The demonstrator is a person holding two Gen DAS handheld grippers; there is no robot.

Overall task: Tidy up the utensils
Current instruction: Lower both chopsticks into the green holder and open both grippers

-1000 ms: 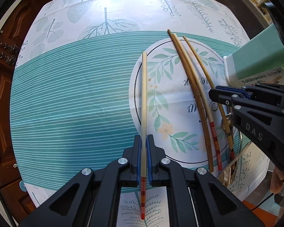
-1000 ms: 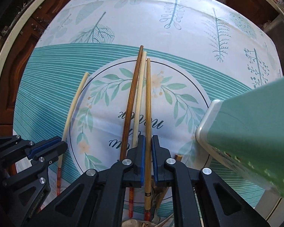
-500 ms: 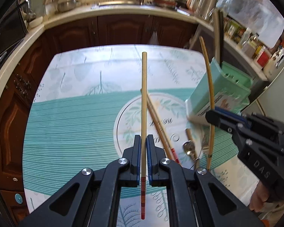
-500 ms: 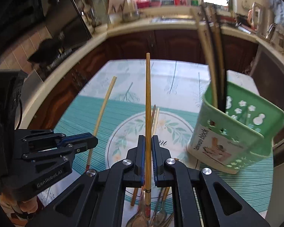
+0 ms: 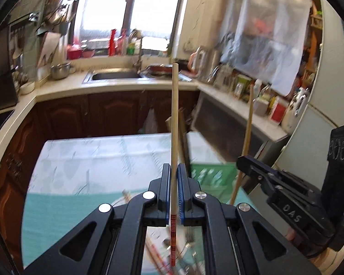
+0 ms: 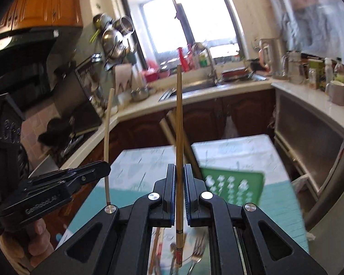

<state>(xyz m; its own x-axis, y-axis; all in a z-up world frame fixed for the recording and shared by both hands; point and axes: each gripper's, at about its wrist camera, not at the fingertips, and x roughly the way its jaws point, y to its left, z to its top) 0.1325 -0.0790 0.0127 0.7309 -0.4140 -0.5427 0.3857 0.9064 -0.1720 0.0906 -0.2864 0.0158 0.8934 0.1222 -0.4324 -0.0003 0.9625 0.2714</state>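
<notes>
Clamping a pale bamboo chopstick with a red-striped butt end [image 5: 174, 137], the left gripper [image 5: 174, 183] has its blue-padded jaws pressed together on the stick just above the stripes; the stick stands near upright, its tip against the kitchen counter in the background.

Item two: the right gripper [image 6: 178, 183], jaws likewise closed on a darker honey-brown bamboo chopstick with a dark printed band near its lower end [image 6: 178, 151], which is also held near upright. In the left wrist view the right gripper shows at the right edge, seen from the side, its chopstick rising past it. In the right wrist view the left gripper shows at the left edge, with the pale stick standing above it and fingers of a hand [image 6: 37, 240] wrapped below its body.

Item three: a green plastic utensil holder with white flower cut-outs [image 6: 234, 188], standing on the table ahead of both grippers, just right of centre. Several dark and tan chopsticks [image 6: 181, 137] lean out of it, blurred.

Item four: a table covered in a white and teal leaf-print cloth [image 5: 84, 165]. On it below the grippers lie a metal fork [image 6: 196, 255] and further utensils, partly hidden and too blurred to name.
</notes>
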